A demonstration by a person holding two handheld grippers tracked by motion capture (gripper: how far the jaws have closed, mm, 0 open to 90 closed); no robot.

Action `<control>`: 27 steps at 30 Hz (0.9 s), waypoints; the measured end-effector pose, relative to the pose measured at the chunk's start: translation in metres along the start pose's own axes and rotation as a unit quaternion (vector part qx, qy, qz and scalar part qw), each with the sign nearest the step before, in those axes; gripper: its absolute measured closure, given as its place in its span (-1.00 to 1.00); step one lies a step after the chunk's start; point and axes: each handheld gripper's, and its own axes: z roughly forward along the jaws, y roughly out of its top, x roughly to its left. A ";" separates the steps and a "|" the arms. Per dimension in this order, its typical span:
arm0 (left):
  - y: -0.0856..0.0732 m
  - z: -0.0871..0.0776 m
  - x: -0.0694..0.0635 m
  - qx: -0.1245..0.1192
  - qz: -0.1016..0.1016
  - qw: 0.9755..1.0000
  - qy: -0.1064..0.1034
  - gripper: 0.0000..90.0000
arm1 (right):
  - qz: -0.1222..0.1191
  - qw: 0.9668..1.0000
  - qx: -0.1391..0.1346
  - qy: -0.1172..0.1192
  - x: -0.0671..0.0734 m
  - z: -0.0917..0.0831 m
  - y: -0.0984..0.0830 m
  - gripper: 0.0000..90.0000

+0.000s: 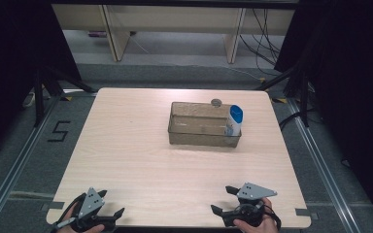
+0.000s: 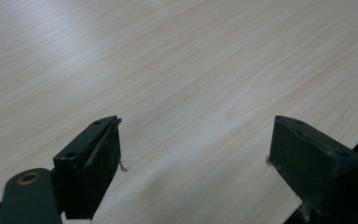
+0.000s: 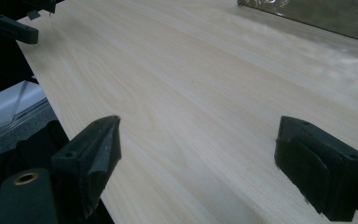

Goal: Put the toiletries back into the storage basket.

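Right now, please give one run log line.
left tongs: open, empty | right tongs: open, empty | bottle: upright in clear bin

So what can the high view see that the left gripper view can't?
High view: a clear bin with a blue-capped bottle standing at its right end, a small round thing behind it, both tongs and the floor. Left gripper view: the left tongs up close, jaws wide apart. Both show the wooden table.

bin (image 3: 317, 14) cut off by top edge
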 end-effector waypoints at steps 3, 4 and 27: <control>0.000 0.002 -0.003 -0.018 -0.020 1.000 0.000 -0.64 | -0.014 1.000 -0.001 -0.002 -0.001 -0.001 -0.002 -0.65; 0.001 0.002 -0.004 -0.021 -0.027 0.999 -0.002 -0.64 | -0.008 1.000 0.005 -0.004 0.000 -0.002 -0.002 -0.65; 0.000 0.003 -0.004 -0.024 -0.032 0.999 0.000 -0.64 | -0.019 1.000 0.006 -0.011 0.008 -0.013 -0.013 -0.65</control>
